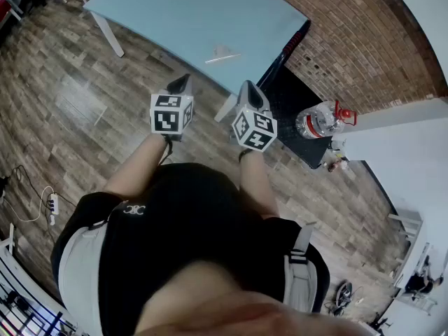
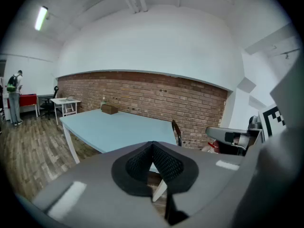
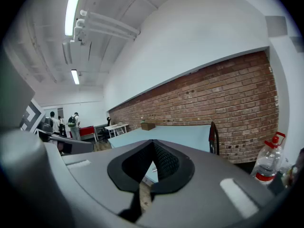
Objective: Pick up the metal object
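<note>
I'm at approach; left gripper [image 1: 182,81] and right gripper [image 1: 250,86] pinched closed, empty; metal object [image 1: 222,58] at twelve o'clock on table [image 1: 175,12]; I'd open, then reach.

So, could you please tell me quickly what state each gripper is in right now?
Left gripper: closed, holding nothing.
Right gripper: closed, holding nothing.
</note>
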The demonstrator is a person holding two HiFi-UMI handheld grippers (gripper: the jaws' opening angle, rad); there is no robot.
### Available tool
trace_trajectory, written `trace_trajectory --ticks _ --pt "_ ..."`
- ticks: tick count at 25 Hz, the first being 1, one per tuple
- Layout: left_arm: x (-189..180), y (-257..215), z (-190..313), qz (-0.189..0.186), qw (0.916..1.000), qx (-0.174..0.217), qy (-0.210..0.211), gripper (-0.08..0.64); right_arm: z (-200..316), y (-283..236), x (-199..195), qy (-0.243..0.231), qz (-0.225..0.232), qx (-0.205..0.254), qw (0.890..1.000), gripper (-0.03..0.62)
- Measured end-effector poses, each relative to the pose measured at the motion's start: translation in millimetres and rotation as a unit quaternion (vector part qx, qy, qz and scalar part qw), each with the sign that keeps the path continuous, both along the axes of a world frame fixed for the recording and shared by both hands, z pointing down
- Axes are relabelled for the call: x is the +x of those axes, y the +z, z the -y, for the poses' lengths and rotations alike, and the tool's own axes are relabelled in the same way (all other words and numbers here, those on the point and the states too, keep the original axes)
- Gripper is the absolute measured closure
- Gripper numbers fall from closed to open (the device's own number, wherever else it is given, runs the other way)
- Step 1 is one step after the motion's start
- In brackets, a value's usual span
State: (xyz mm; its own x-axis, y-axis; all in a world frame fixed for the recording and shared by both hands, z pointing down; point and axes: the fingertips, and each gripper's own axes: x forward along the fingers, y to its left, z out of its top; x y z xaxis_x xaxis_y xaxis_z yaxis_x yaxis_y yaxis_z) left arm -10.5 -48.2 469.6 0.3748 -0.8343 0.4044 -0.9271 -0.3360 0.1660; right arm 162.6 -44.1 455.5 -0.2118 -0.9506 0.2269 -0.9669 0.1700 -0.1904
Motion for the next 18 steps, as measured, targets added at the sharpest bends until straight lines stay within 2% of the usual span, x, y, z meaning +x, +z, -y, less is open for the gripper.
trace_trajectory --ticks 8,13,18 --pt "-23 7 -4 -0.005 0.9999 -0.007 0.009 0.560 -5 6 -29 0.000 -0.009 -0.007 1.000 0.580" --pt "-46 7 -3 0.002 0.9999 -0.003 0.016 0.560 -3 7 -39 0.044 0.019 -0.001 0.999 0.578" --pt "-76 13 -1 0.005 0.9996 -0.004 0.026 0.560 -7 13 -67 0.067 -0.004 -0.013 0.998 0.578"
